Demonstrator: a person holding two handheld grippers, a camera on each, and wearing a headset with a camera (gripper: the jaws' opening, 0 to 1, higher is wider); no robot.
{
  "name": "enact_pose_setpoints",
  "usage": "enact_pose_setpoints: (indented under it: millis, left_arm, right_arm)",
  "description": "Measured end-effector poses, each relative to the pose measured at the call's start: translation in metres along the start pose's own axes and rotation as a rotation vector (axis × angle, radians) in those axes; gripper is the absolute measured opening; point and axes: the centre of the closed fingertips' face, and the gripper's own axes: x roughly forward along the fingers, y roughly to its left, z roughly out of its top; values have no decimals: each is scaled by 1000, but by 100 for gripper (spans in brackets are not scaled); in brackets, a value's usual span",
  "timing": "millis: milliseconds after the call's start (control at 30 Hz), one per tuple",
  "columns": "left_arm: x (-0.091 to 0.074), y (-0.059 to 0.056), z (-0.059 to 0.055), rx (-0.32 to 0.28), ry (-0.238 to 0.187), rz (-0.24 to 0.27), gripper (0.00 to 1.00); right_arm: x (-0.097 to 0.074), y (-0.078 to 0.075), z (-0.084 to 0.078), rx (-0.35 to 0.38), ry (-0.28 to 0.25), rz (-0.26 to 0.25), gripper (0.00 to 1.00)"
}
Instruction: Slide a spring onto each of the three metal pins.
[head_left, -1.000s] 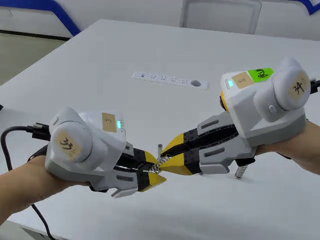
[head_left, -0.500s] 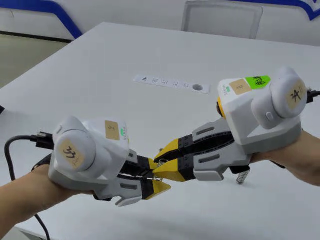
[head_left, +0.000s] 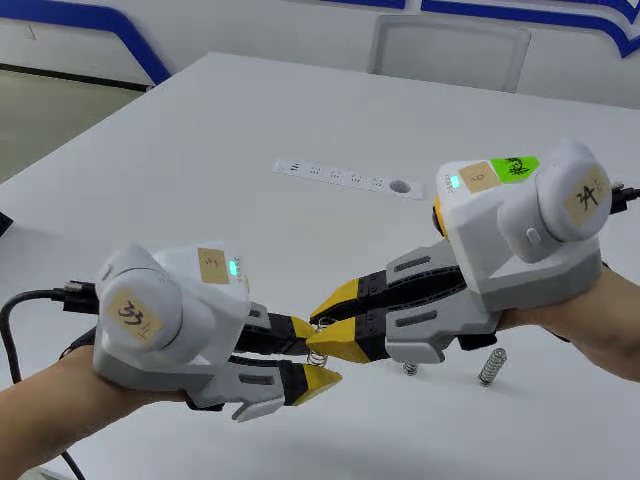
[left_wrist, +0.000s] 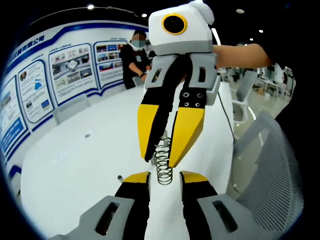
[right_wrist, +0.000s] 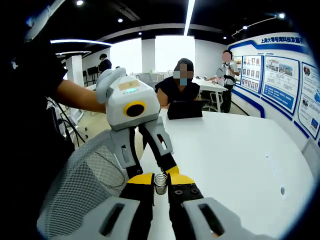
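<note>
Right tool: The right tool (right_wrist: 160, 181) has its yellow tips drawn in on a spring (left_wrist: 163, 155) and pinches the coil between them. In the left gripper view it reaches in from the far side and grips the spring along its upper length.
Left tool: The left tool (left_wrist: 165, 179) is spread. Its yellow tips flank the spring's lower end, with bare table showing on either side of the coil, so it seems to guide rather than grip.
Held spring: A slim, bright steel coil with evenly spaced turns, held straight. It sits just above the table (head_left: 200, 170), between the two facing tools. I cannot tell whether a pin is inside it.
Done so far: A second spring (head_left: 491, 366) stands upright on the table off to the right. A third spring (head_left: 409, 369) stands just under the right tool's body. Both stay upright on their own, so each likely sits on a pin already.
Left to do: By that reading, the held spring is the last of the three, and it is not yet seated and let go.
</note>
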Motion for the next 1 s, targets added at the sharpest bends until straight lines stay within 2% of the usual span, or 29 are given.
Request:
enact_pose_setpoints:
  millis: [67, 267, 333, 400, 467, 533, 633, 767, 800, 1000]
  left_arm:
    - [-3, 3, -1, 1, 0, 6, 30]
    - [-11, 16, -7, -38, -5, 44, 35]
    - [-14, 19, -8, -44, -8, 51, 38]
    - [-16, 16, -9, -39, -11, 30, 42]
    - [-20, 15, -6, -48, -37, 23, 49]
    - [-23, 17, -6, -59, -47, 25, 53]
    - [-26, 26, -10, -67, -47, 51, 56]
    - [-28, 34, -13, -86, -50, 75, 62]
    - [-29, 35, -13, -91, -51, 79, 64]
    - [-31, 42, -13, -121, -78, 103, 75]
  right_arm:
    - [-1, -3, 3, 2, -7, -4, 10]
    - [-6, -18, 10, -1, -15, -36, 10]
    - [-8, -28, 10, 8, -15, -61, 10]
    - [-10, -38, 12, 22, -22, -89, 10]
    - [-13, -54, 14, 44, -41, -137, 10]
    - [-14, -63, 12, 63, -45, -158, 10]
    - [-14, -83, 2, 102, -22, -210, 10]
    - [-10, -94, -11, 131, 0, -230, 10]
    - [-9, -101, -16, 132, 10, -234, 10]
    - [6, -111, -30, 154, 30, -252, 10]
